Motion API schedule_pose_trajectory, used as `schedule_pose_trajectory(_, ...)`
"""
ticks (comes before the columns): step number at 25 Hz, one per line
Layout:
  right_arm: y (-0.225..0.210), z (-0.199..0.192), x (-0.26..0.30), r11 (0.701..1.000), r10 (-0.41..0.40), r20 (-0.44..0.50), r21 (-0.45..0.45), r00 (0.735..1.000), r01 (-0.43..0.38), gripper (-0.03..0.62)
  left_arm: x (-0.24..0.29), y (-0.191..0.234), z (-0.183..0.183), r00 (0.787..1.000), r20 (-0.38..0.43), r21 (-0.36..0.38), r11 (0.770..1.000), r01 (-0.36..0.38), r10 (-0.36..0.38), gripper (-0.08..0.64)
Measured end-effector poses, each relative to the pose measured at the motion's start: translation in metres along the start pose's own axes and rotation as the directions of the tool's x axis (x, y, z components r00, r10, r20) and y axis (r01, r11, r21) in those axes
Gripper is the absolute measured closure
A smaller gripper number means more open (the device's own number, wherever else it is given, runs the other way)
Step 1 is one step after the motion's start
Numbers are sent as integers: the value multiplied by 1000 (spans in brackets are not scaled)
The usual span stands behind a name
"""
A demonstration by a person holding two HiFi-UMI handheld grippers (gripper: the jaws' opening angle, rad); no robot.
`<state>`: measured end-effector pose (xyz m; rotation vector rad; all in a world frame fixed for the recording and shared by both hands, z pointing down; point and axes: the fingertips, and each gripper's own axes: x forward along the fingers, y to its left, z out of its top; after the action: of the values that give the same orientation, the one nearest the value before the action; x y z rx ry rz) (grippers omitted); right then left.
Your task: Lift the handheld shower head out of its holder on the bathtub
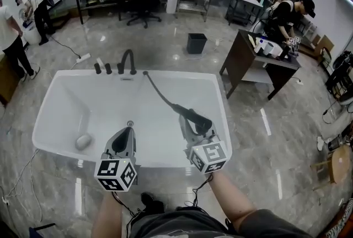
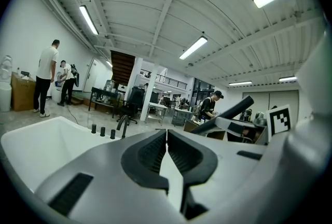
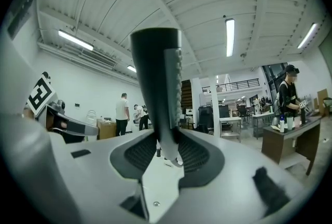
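The black handheld shower head (image 1: 199, 120) is clamped by its handle in my right gripper (image 1: 190, 121), above the right side of the white bathtub (image 1: 219, 100). Its hose (image 1: 160, 95) curves back to the tub's far deck. In the right gripper view the shower head (image 3: 158, 88) stands upright between the pads, its nozzle face turned right, and the gripper (image 3: 167, 148) is shut on it. My left gripper (image 1: 129, 130) hovers over the tub's near side, shut with nothing in it (image 2: 166, 137). From the left gripper view the shower head (image 2: 228, 113) shows at right.
A black faucet (image 1: 128, 60) and two knobs (image 1: 102, 68) stand on the tub's far rim. A grey rounded object (image 1: 84, 141) lies in the tub at the near left. Beyond are a black bin (image 1: 196, 43), a brown desk (image 1: 248, 58) and people at left and right.
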<state>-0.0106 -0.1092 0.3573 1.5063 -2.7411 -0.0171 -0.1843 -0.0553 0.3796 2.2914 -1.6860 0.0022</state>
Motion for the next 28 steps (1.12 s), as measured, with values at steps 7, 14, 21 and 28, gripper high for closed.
schedule_pose_trajectory(7,2,4,-36,999,42,19,-24,999,-42,454,-19,-34,-10,1000,12,0,1000,-11,11,541)
schedule_pose_trajectory(14,5,9,-69,997,75,37,-34,996,-74,454,-35,-61,-16,1000,20,6,1000,-15,14,541)
schedule_pose_trajectory(21,16,14,-98,993,105,46,-60,993,-103,453,-56,-82,-19,999,35,6,1000,-22,21,541)
schedule_pose_trajectory(28,25,19,-121,991,124,66,-60,990,-121,453,-77,-91,-21,998,45,7,999,-37,37,541)
